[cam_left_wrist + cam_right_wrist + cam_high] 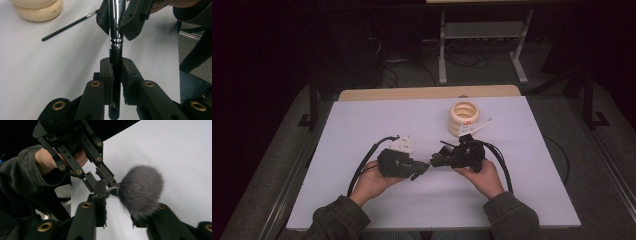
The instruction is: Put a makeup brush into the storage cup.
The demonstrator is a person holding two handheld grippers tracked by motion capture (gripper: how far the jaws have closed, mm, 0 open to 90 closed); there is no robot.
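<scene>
On the white table, the left gripper and right gripper meet tip to tip.

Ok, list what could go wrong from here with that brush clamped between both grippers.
1. The left gripper clamps the powder brush by its black handle and the right gripper clamps the chrome ferrule. Uneven pulling or twisting could strain that joint.
2. The ferrule looks smooth, so the right jaws might slip.
3. The bristles sit against the right gripper's jaw and could get splayed.
</scene>
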